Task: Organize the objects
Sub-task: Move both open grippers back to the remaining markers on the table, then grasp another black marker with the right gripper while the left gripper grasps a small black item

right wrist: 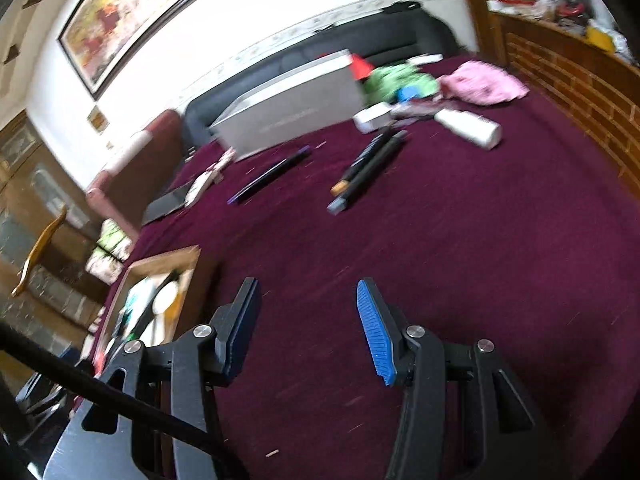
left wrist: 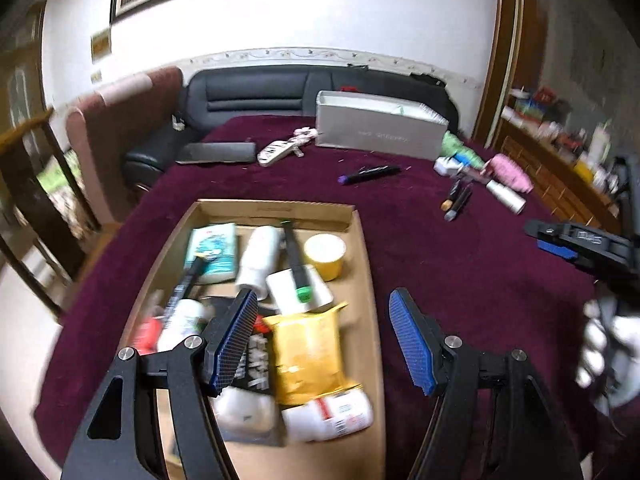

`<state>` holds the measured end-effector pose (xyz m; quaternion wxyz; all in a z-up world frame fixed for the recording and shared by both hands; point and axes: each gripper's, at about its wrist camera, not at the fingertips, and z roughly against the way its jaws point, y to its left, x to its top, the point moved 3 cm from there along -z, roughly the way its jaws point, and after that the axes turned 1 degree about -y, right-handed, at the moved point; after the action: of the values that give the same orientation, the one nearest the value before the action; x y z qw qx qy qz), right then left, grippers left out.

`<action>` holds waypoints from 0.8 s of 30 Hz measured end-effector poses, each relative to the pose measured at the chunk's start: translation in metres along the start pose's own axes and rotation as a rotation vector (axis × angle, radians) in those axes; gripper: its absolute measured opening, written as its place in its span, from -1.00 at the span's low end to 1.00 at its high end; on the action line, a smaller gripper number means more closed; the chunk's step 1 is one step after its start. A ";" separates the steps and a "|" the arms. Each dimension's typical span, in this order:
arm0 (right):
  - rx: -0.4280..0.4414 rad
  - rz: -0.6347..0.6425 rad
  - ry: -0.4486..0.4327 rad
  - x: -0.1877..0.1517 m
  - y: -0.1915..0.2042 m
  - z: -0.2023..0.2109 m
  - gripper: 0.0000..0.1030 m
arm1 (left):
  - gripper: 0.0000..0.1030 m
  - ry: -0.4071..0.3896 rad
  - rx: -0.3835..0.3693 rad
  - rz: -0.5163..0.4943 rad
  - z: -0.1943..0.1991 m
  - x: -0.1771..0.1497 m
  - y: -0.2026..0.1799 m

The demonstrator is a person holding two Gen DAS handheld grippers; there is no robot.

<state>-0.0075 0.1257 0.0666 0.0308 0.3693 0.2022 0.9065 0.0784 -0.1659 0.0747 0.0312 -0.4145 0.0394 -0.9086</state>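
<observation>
The shallow brown cardboard tray [left wrist: 362, 264] lies on the dark maroon cloth-covered surface [left wrist: 460, 280] and serves as the landmark here. Inside it sit a yellow crinkled foil packet [left wrist: 308, 352], a small yellow cup [left wrist: 326, 254], a white cylindrical bottle [left wrist: 258, 260], a teal and white printed pouch [left wrist: 214, 252], a black marker with a green cap [left wrist: 298, 266], and a white bottle with a red label [left wrist: 332, 416] at the tray's near end.

The left tongs [left wrist: 324, 342] hover over the tray's right edge, spread apart with nothing between them; one blue pad is above the tray's contents, the other above the cloth just right of the tray.

The right tongs [right wrist: 308, 330] are well right of the tray, over bare cloth, also spread and empty. They show in the left wrist view at the far right edge, along with a white-gloved hand [left wrist: 604, 352].

Beyond the tray lies a black pen with a purple end [left wrist: 370, 174]. Farther behind the tray stands an open grey rectangular box [left wrist: 380, 128], with a white remote control [left wrist: 276, 152] and a flat dark case [left wrist: 218, 153] to its left. Behind the tray to the right lie two dark markers side by side [right wrist: 368, 168], a white tube-shaped bottle [right wrist: 468, 126], a crumpled pink cloth [right wrist: 482, 82] and a green cloth [right wrist: 400, 76].
</observation>
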 end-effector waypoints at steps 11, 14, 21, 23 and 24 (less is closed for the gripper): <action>-0.080 -0.108 0.125 0.086 -0.042 -0.104 -0.06 | 0.21 0.013 -0.164 0.028 -0.015 0.003 -0.006; -0.110 -0.120 0.167 0.099 -0.041 -0.139 -0.06 | 0.21 0.008 -0.207 0.027 -0.017 0.005 -0.005; -0.322 0.001 0.209 0.110 -0.031 -0.178 -0.30 | 0.21 0.039 -0.279 0.046 -0.032 0.006 -0.006; -0.393 0.042 0.208 0.108 -0.027 -0.181 -0.38 | 0.21 0.043 -0.279 0.051 -0.034 0.003 -0.005; -0.401 0.055 0.241 0.104 -0.026 -0.188 -0.41 | 0.21 0.041 -0.274 0.060 -0.032 0.003 -0.003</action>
<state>-0.2134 0.1059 0.0039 0.0544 0.2504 0.0100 0.9666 0.0523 -0.1617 0.0560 0.0006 -0.3950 0.1759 -0.9017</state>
